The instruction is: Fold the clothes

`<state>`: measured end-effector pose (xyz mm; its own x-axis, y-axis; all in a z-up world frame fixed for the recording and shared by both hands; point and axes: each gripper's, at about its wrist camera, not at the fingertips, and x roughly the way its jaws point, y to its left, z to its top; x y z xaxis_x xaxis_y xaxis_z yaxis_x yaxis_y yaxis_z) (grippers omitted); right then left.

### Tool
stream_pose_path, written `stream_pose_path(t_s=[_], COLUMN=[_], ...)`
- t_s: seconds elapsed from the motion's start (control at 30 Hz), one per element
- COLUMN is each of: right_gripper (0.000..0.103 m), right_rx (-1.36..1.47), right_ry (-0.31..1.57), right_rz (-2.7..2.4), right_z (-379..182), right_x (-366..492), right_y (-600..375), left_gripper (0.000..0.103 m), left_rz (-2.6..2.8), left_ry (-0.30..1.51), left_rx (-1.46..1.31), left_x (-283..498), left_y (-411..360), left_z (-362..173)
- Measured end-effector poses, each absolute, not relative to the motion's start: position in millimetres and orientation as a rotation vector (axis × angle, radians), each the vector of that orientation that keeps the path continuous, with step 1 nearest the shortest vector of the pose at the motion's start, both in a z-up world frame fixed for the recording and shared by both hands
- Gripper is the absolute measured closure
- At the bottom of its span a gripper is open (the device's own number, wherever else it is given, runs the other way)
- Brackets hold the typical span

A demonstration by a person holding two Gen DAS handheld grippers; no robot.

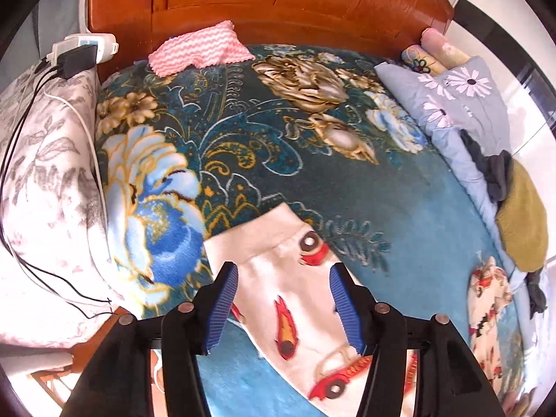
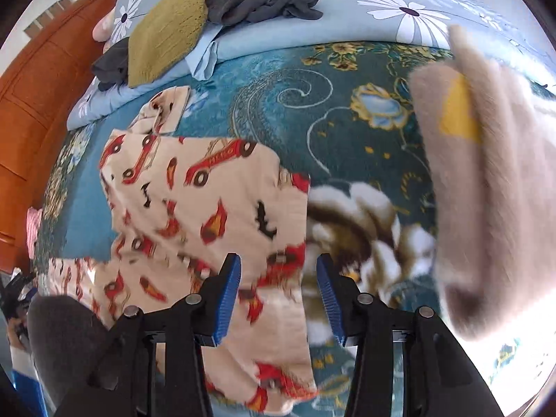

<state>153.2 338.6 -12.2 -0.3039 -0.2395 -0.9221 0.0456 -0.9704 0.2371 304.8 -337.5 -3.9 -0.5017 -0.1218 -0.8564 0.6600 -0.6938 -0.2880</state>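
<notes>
Two claws hang parted and empty over a cream car-print garment (image 2: 194, 208) spread on the blue flowered blanket (image 1: 399, 208). Below the left claw (image 1: 283, 307) lies its hem; the right claw (image 2: 278, 299) straddles its edge. Beyond: pink cloth (image 1: 198, 50), mustard knit (image 2: 166, 27), grey clothes (image 2: 264, 3).

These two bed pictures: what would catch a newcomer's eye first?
Most striking is the cream garment printed with red cars, spread over a teal flowered blanket in the middle of the bed. Black grippers with blue pads frame the bottom of each view, the left gripper and right gripper both open above the cloth. A shiny orange wooden headboard stands behind.
</notes>
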Motion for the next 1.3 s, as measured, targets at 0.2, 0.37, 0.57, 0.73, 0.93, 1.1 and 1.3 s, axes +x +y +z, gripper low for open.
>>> stream_pose_path(t_s=[0.2, 0.37, 0.57, 0.73, 0.93, 1.1, 1.3], right_gripper=[0.056, 0.07, 0.08, 0.081, 0.08, 0.076, 0.055], right_rx=[1.849, 1.845, 1.772, 1.827, 1.87, 1.817, 1.549], right_ry=[-0.163, -0.084, 0.154, 0.172, 0.206, 0.112, -0.01], right_rz=[-2.434, -2.445, -2.533, -2.682, -2.662, -2.696, -2.655], right_z=[-67, -75, -50, -37, -45, -23, 10], right_x=[95, 95, 105, 92, 87, 91, 99], right_y=[333, 327, 320, 351, 341, 338, 305], left_gripper=[0.042, 0.042, 0.042, 0.042, 0.042, 0.042, 0.042], left_rz=[-2.284, -2.316, -2.364, -2.381, -2.376, -2.411, -2.523], left_ry=[0.986, 1.014, 0.958, 0.914, 0.9, 0.85, 0.725], left_rx=[1.126, 1.137, 1.218, 1.25, 1.313, 1.37, 1.472], left_x=[327, 325, 308, 306, 298, 266, 186], left_y=[-285, -248, -215, -202, -194, -185, -157], left_z=[14, 17, 20, 19, 10, 6, -2])
